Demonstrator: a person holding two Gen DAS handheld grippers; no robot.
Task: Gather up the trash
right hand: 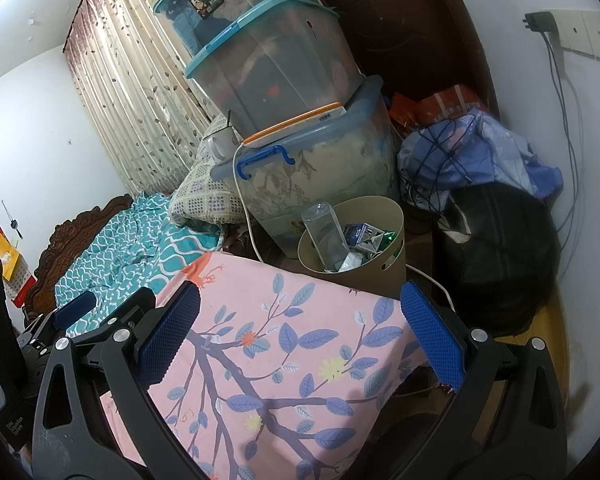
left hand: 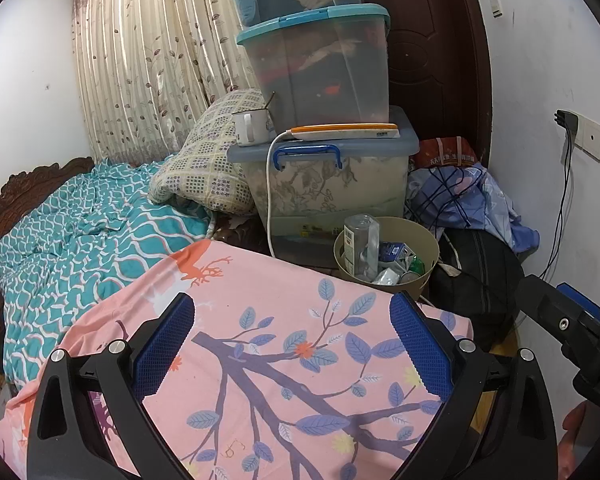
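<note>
Both tongs wide open, nothing held. Left tongs (left hand: 292, 344) and right tongs (right hand: 300, 332) both hover over the pink floral sheet (left hand: 260, 360), blue pads spread apart, neither clearly touching it. Bin (left hand: 428, 240) sits on the floor past the sheet's far edge, at the foot of the stacked boxes (left hand: 332, 176). From the left wrist view it's at about 1 o'clock from the tongs; from the right wrist view it's near 12 o'clock, just past the sheet edge (right hand: 392, 216). My read: the right tongs line up on it more squarely; the right gripper also shows at 3 o'clock in the left view, so it's on the bin's side. Bin already holds trash: a clear bottle (left hand: 360, 240) standing nearly upright, leaning on the rim at the 9 o'clock side, long axis roughly vertical, plus a small blue-white carton (right hand: 360, 234) and crumpled wrappers (left hand: 388, 276) beside it. No loose trash visible on the sheet between either set of pads, so I can't tell what the next pick is. If the target is the bin itself, a rim grab from above looks easiest; the slot in its wall (right hand: 388, 266) faces the right tongs. Watch the white cable (left hand: 269, 200) hanging from the boxes down beside the bin at its 9 o'clock, and the black bag (left hand: 480, 280) crowding it at 3 o'clock.
</note>
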